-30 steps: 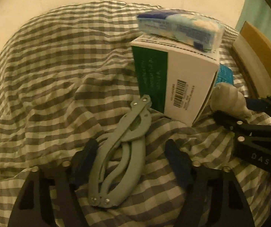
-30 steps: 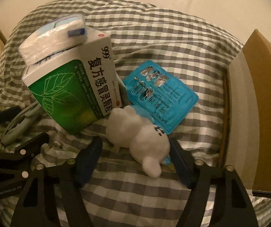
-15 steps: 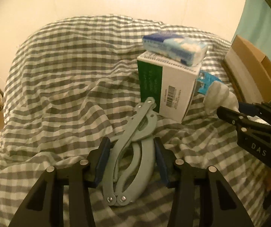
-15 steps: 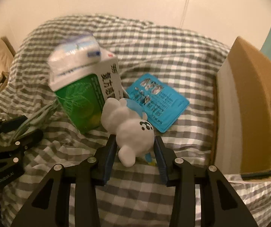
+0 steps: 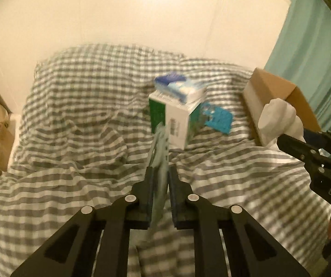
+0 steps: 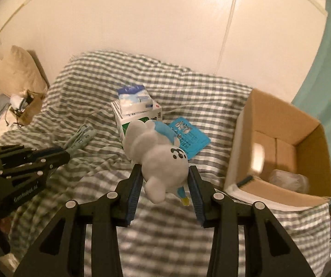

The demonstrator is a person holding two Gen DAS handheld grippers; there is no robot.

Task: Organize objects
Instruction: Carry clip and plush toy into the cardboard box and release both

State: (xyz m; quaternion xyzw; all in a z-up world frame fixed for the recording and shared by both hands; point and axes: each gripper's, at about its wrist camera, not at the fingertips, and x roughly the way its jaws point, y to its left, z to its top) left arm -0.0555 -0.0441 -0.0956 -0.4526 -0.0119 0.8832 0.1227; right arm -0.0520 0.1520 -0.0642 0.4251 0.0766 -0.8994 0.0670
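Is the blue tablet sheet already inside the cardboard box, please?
No, the blue tablet sheet lies on the checked bedcover beside the green and white carton, outside the cardboard box.

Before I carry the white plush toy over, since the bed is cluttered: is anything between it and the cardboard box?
Nothing visible: the white plush toy is clamped in the right gripper above the bedcover, and the cardboard box stands open-topped.

bed (image 6: 91, 87): grey checked cover | on it: green-white box (image 6: 140, 117), blue blister pack (image 6: 192, 139), cardboard box (image 6: 278, 124)
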